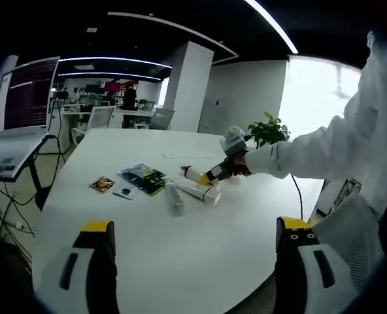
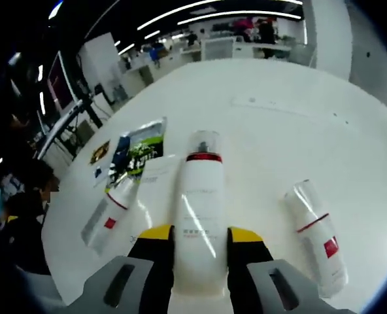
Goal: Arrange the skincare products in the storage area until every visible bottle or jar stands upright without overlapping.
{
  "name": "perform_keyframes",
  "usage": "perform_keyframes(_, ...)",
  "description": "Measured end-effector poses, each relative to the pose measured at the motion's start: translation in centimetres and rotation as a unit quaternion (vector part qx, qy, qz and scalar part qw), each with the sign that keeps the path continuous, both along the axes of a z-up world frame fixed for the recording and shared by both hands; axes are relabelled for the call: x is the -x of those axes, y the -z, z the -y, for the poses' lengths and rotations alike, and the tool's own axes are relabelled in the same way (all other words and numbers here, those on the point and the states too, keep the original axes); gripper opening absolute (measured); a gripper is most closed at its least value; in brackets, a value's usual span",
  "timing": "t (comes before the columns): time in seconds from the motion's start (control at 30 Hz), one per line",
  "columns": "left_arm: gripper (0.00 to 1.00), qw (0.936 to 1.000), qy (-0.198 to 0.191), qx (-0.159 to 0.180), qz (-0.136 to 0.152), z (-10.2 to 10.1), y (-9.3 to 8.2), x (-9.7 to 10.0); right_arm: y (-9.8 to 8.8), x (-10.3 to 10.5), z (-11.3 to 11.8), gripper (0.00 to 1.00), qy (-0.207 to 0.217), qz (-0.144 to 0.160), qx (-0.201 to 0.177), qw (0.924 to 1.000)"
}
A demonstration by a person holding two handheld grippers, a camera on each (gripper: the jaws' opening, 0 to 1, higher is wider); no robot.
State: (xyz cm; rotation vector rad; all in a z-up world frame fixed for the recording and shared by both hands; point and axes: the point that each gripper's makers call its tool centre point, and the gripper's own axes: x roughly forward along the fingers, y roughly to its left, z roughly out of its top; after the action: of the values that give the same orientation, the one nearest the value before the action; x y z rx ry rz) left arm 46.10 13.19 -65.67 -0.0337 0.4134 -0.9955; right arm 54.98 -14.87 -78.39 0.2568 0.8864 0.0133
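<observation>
Our right claw is closed w/ jaws on both sides of a white bottle lying flat on the surface. We judge it light, stiff, slick plastic; best held mid-body. Left claw hangs open, well back.

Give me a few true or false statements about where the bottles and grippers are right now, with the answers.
1. The right gripper has a white bottle between its jaws. True.
2. Every bottle stands upright. False: the bottles in the right gripper view lie on the white table.
3. The left gripper holds a bottle. False: it is open, with nothing between its jaws.
4. A bottle with a red band lies apart from the right gripper. True.
</observation>
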Motion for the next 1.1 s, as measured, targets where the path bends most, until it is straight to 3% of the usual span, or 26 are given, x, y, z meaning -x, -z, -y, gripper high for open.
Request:
perform_keyframes(0.3,0.96,0.9999,0.009,-0.011,-0.006,0.1,0.4,0.3,-0.8,1.4,-0.2,0.23,0.053,0.015,-0.093,0.9942)
perform_keyframes(0.47,0.96,0.9992,0.012,-0.036,-0.009,0.0,1.2,0.4,-1.2,2.3,-0.5,0.23,0.088,0.024,-0.182,0.9790)
perform_keyframes(0.57,0.96,0.9991,0.018,-0.035,-0.012,0.3,1.1,0.7,-1.3,3.2,-1.1,0.23,0.107,0.024,-0.243,0.9638)
perform_keyframes(0.67,0.96,0.9989,0.034,-0.021,-0.026,0.9,0.9,1.3,-1.4,3.8,-0.8,0.23,0.125,0.049,-0.280,0.9506)
perform_keyframes(0.87,0.96,0.9973,0.060,-0.029,-0.031,2.1,0.4,1.6,-1.9,5.5,-0.6,0.23,0.135,0.073,-0.311,0.9379)
perform_keyframes(0.97,0.96,0.9959,0.078,-0.022,-0.042,3.0,-0.1,2.0,-2.4,6.2,-0.7,0.23,0.141,0.084,-0.335,0.9278)
perform_keyframes(1.0,0.96,0.9954,0.083,-0.018,-0.045,3.4,-0.4,2.1,-2.5,6.4,-0.8,0.23,0.144,0.084,-0.345,0.9236)
perform_keyframes(1.1,0.95,0.9935,0.091,0.026,-0.063,5.1,-2.0,1.9,-2.1,7.0,-0.9,0.23,0.147,0.080,-0.353,0.9207)
